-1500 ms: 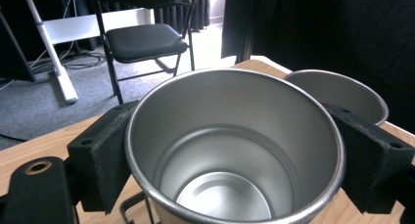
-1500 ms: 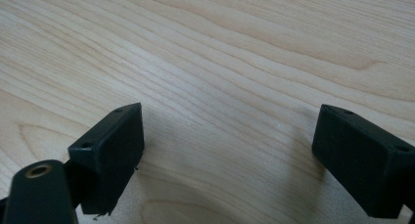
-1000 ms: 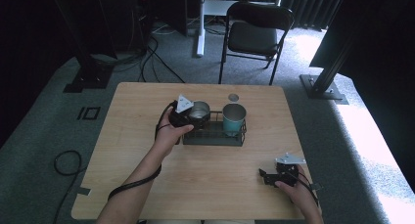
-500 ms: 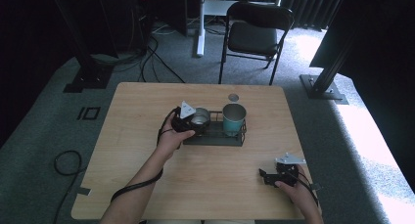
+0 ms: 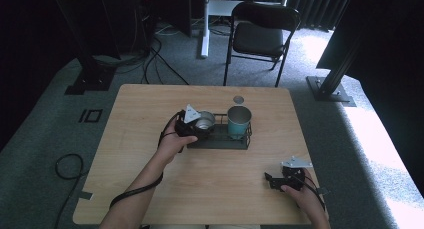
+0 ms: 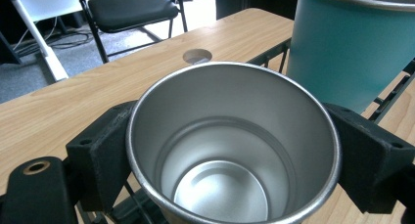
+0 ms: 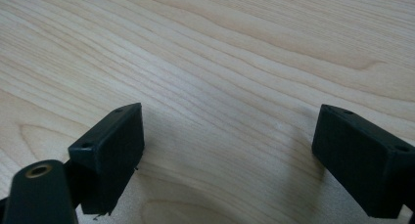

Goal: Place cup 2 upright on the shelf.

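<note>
steel cup (image 6: 230, 145) | clamped between left tongs (image 6: 230, 150) | right tongs (image 7: 230, 155) apart

I could read no text, label, brand, number or sign anywhere in these views. The steel cup (image 6: 230, 150), the teal cup (image 6: 352, 43) and the wooden table (image 7: 244, 48) all showed plain, unmarked surfaces, and nothing on the floor or the chair (image 5: 260, 36) behind the table was legible to me.

Brushed metal cup (image 6: 230, 150), matt teal cup (image 6: 352, 43), smooth wood-grain table (image 7: 220, 53).
</note>
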`<state>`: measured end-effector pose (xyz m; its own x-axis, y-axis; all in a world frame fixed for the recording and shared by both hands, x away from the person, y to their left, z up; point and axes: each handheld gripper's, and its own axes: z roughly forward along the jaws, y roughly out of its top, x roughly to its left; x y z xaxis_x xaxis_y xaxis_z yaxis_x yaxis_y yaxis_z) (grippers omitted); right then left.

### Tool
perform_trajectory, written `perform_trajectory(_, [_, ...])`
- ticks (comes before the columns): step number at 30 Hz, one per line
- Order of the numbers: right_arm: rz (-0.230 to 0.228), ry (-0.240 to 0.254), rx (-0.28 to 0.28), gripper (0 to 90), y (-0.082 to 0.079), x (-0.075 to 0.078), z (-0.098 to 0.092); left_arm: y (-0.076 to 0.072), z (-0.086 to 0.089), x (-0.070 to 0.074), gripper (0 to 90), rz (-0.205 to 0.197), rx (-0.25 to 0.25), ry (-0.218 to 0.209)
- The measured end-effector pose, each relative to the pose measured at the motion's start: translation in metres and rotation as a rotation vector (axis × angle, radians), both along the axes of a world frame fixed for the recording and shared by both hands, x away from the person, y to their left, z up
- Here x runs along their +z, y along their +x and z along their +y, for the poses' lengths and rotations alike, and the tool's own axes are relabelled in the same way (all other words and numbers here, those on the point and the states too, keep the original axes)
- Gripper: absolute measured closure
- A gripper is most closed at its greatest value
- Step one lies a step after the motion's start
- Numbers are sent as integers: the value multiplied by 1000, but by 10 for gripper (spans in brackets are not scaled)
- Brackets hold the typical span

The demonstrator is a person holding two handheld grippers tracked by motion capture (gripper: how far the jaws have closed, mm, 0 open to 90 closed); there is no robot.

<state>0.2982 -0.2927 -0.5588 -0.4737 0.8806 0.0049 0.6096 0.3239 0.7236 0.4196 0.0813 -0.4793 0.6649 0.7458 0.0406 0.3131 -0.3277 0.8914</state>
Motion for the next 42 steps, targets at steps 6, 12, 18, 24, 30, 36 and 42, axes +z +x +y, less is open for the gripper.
perform_trajectory(6, [0,0,0,117,0,0,0,-2,0,2,133,-12,3,-7])
perform_trajectory(12, [0,0,0,117,0,0,0,-4,3,3,102,0,1,-25])
perform_trajectory(18, [0,0,0,117,0,0,0,-6,8,9,102,-21,6,-31])
perform_trajectory(24, [0,0,0,117,0,0,0,-11,13,12,102,-36,-4,-14])
perform_trajectory(30, [0,0,0,117,0,0,0,-17,20,17,102,-46,-6,-13])
perform_trajectory(36, [0,0,0,116,0,0,0,-23,27,21,102,-55,-4,-21])
perform_trajectory(42, [0,0,0,116,0,0,0,-28,33,22,102,-59,1,-18])
